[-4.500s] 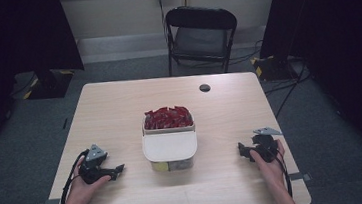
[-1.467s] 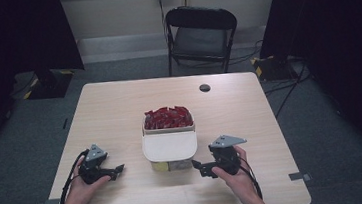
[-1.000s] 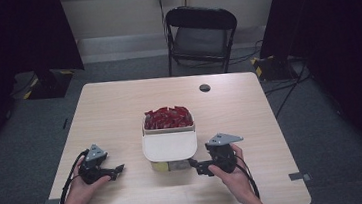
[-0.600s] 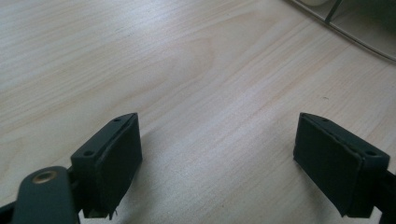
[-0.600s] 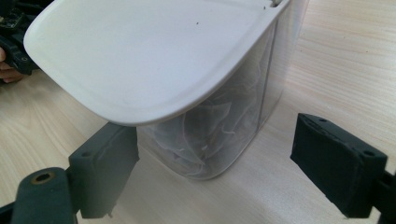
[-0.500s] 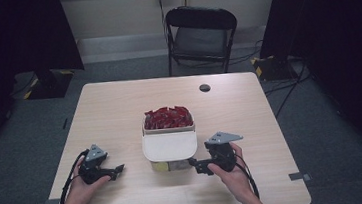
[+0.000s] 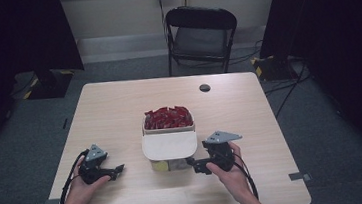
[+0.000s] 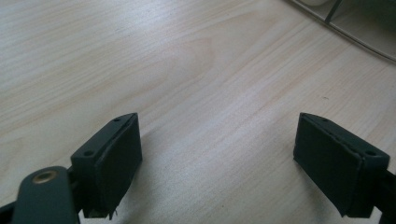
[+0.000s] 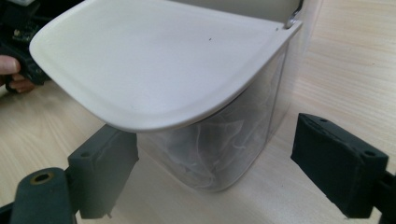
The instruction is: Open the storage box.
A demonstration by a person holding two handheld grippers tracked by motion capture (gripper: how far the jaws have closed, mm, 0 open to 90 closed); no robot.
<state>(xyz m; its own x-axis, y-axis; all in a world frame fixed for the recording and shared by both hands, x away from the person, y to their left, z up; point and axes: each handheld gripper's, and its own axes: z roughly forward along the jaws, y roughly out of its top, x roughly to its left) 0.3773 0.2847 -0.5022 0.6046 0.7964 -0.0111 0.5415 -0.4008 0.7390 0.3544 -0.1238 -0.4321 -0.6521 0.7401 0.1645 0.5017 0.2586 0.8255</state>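
Pale wood tabletop [image 7: 120, 113] carries a clear plastic container [image 7: 170, 148] at its centre, its rear compartment heaped with red wrapped pieces [image 7: 167, 117] and its white hinged lid [image 7: 169, 145] standing out flat over the near side. A person's right hand [image 7: 228, 170] holds the right tool [image 7: 193, 164] low at the container's near right corner, jaws wide apart and gripping nothing; in the right gripper view the lid [image 9: 159, 60] hangs just above and between the jaws, with the clear wall and crumpled translucent wrapping [image 9: 219, 144] beneath it. The left hand [image 7: 84, 189] rests the left tool [image 7: 119, 168] on the tabletop well apart from the container, jaws spread open over bare wood. A small black disc [image 7: 205, 87] lies near the far edge. Beyond the table stands a black folding chair [image 7: 201, 34].
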